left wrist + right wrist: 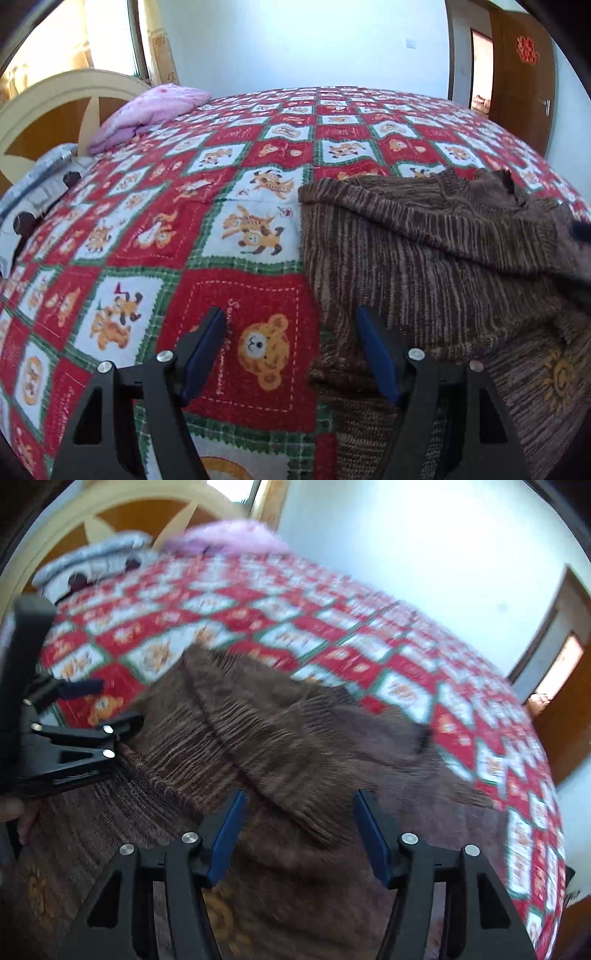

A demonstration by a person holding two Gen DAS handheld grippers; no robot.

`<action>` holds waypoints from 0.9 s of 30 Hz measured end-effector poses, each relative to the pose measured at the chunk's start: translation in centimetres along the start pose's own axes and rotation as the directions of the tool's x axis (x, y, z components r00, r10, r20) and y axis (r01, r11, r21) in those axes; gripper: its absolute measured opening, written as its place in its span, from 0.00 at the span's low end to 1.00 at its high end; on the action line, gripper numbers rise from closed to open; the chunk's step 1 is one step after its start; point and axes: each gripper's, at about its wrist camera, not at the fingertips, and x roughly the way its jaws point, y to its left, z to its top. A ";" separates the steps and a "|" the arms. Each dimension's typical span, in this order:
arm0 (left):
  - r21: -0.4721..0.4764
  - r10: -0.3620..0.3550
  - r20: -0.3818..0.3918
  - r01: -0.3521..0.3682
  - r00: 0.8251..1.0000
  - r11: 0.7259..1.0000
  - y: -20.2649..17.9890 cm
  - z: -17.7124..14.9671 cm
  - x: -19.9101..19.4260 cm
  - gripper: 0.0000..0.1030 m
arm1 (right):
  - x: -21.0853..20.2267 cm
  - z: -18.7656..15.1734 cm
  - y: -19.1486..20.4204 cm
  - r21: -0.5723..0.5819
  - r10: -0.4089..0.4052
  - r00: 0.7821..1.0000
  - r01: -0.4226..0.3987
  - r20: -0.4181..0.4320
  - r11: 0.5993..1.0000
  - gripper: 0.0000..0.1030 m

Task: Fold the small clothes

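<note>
The bedspread (pixel 236 229) carries stitched-looking cursive writing on its red squares. On the red square with the bear's face (pixel 263 350), just left of the brown sweater's (pixel 424 258) near edge, a line of script runs up the square's left side; it starts with something like "Sew" and goes on to a longer word beginning with "M", but it cannot be read with certainty. The other red squares, farther from the sweater, bear similar script, too small to make out. On the brown door (pixel 524 74), far behind the sweater, hangs a red paper decoration (pixel 526 50) shaped like a Chinese character; blurred, it cannot be read.
</note>
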 end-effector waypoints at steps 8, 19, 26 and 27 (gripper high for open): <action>-0.015 -0.015 0.016 0.016 1.000 1.000 0.2 -0.3 0.2 0.76 | 1.2 2.8 -3.9 0.129 -0.105 0.994 0.103 0.010 0.986 0.07; -0.005 -0.001 0.034 0.001 0.999 1.000 0.0 -0.5 -0.1 0.76 | 1.4 3.4 -7.9 0.261 -0.023 1.000 0.027 -0.018 0.965 0.03; -0.014 -0.011 0.037 0.012 0.999 1.000 0.1 -0.6 -0.1 0.76 | 1.8 6.9 1.3 -0.005 0.118 0.992 -0.118 0.045 0.993 0.61; -0.020 -0.019 0.037 0.020 0.999 1.000 0.2 -0.6 -0.1 0.76 | 2.5 7.5 1.8 -0.008 0.135 0.990 -0.134 0.039 0.991 0.61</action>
